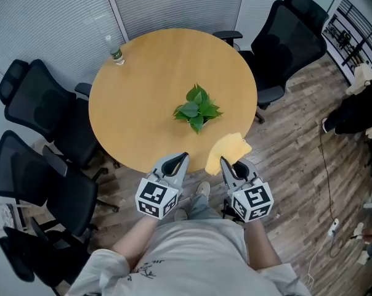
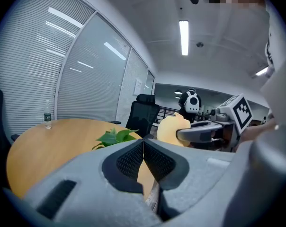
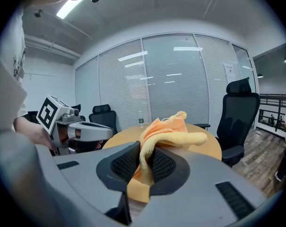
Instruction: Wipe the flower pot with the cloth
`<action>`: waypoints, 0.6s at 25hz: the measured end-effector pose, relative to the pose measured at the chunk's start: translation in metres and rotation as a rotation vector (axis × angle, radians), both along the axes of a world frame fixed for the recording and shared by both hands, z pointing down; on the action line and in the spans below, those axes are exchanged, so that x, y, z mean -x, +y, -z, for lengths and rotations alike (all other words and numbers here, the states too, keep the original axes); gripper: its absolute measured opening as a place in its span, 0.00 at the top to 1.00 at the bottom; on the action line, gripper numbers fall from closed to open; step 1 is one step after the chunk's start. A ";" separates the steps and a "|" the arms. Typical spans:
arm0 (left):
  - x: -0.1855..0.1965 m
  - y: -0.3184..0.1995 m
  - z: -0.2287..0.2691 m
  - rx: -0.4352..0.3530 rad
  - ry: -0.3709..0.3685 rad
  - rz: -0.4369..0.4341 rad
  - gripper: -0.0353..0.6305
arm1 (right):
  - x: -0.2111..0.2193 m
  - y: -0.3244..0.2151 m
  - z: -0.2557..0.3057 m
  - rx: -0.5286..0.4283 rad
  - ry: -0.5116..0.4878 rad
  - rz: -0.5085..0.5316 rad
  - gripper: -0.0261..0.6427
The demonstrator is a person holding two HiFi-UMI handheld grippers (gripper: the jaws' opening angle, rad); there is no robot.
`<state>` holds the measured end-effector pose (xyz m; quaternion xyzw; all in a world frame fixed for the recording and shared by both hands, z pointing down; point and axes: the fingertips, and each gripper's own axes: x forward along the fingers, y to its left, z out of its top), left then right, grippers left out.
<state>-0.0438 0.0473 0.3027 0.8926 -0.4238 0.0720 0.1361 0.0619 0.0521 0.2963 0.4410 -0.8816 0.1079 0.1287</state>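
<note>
Right gripper view: the right gripper (image 3: 142, 159) has its two jaws shut tight on a soft yellow-orange cloth (image 3: 167, 130). The cloth sticks out in front of the jaws in a bunch, and a bit hangs down below them.
Left gripper view: the left gripper (image 2: 143, 151) has its jaws closed together, with nothing between them.
Grippers' place: both are side by side, just off the near edge of the round light wooden table (image 1: 143, 97). They point in over it and do not touch each other.
Cloth's place: it is up in the air at the table's near edge, on the right side.
Plant: a small green leafy plant (image 1: 197, 108) stands near the middle of the table, a little toward the near edge. It is apart from the cloth.
Flower pot: it is hidden under the leaves from above, so its colour cannot be told.
Bottle: a clear plastic water bottle (image 1: 115, 49) stands upright at the table's far left edge.
Chairs: black office chairs (image 1: 35, 100) stand around the table, on its left side and its far right side.
Floor: brown wooden planks (image 1: 297, 159) lie under and beside the table.
</note>
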 end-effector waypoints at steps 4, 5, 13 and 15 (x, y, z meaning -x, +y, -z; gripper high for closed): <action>-0.004 -0.033 0.010 -0.027 0.003 0.027 0.93 | -0.003 -0.034 0.009 -0.016 -0.006 0.032 0.89; -0.005 -0.039 0.012 -0.031 0.004 0.036 0.93 | -0.004 -0.041 0.010 -0.020 -0.007 0.040 0.89; -0.016 -0.081 0.018 -0.038 0.001 0.074 0.93 | -0.017 -0.091 0.016 -0.032 -0.004 0.089 0.89; -0.019 -0.089 0.017 -0.038 0.002 0.091 0.93 | -0.021 -0.100 0.017 -0.037 -0.003 0.105 0.89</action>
